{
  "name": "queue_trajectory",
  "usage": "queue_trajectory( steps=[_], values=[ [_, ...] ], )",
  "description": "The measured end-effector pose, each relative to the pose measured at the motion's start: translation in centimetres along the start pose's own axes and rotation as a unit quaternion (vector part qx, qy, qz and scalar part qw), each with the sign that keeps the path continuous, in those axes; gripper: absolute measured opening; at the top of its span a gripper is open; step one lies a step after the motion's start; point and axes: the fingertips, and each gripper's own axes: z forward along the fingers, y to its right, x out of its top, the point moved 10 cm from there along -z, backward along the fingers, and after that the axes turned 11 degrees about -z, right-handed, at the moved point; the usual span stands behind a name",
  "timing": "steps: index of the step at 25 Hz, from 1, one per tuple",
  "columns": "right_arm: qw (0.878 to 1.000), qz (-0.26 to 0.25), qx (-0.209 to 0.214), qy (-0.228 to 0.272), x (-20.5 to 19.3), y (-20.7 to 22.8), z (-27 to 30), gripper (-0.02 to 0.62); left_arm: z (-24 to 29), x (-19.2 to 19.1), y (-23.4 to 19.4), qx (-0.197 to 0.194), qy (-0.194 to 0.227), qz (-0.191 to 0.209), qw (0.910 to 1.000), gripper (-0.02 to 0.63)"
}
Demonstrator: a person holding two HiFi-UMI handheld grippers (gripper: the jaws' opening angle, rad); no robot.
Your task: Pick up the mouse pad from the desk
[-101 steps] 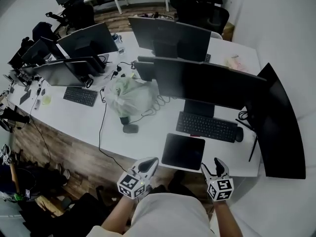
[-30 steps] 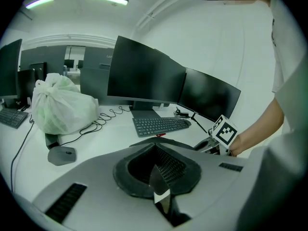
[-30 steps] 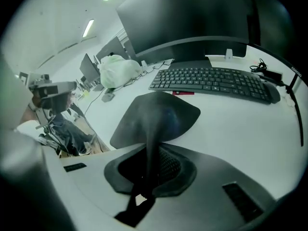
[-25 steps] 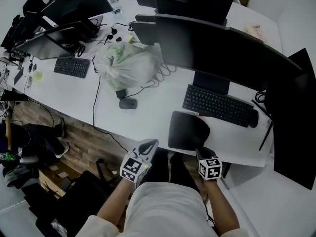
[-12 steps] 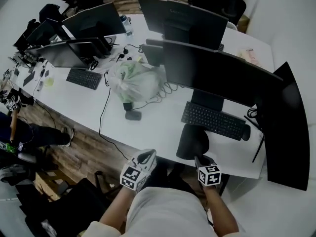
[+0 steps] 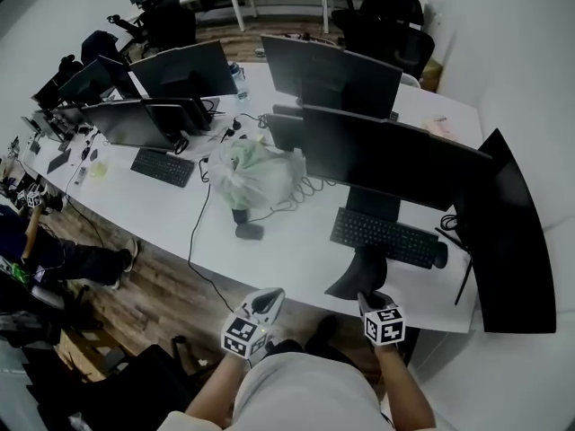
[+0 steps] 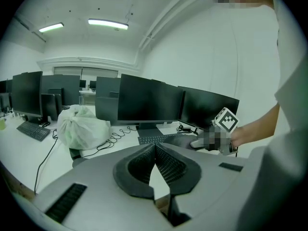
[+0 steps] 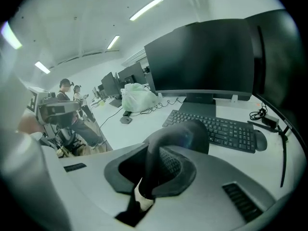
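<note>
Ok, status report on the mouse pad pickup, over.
Right gripper shut on mouse pad, pad curled upward over the desk edge. Left gripper shut, empty. Keyboard just beyond the pad, nothing blocking.

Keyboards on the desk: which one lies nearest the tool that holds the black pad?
The keyboard under the wide monitor, just beyond the right tool and its mouse pad. The other keyboard lies far to the left, past the plastic bag.
</note>
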Motion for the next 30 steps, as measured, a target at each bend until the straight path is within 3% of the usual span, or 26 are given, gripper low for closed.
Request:
queue_trajectory(
  steps=[9, 17, 30],
  values=[
    [0.998, -0.029, -0.044, 0.022, 2.1, -3.8, -4.1, 0.044, -5.3, -1.3, -0.5, -0.024, 0.000, -0.013, 0.9996, 0.017],
    [0.993, -0.065, -0.084, 0.050, 3.8, -10.3, -8.8, 0.044, -11.2, -1.9, -0.9, -0.060, 0.017, -0.009, 0.9980, 0.018],
    [0.977, -0.093, -0.126, 0.146, 4.8, -19.9, -18.3, 0.044, -18.4, -2.7, 0.9, -0.119, 0.036, 0.007, 0.9922, 0.018]
  ],
)
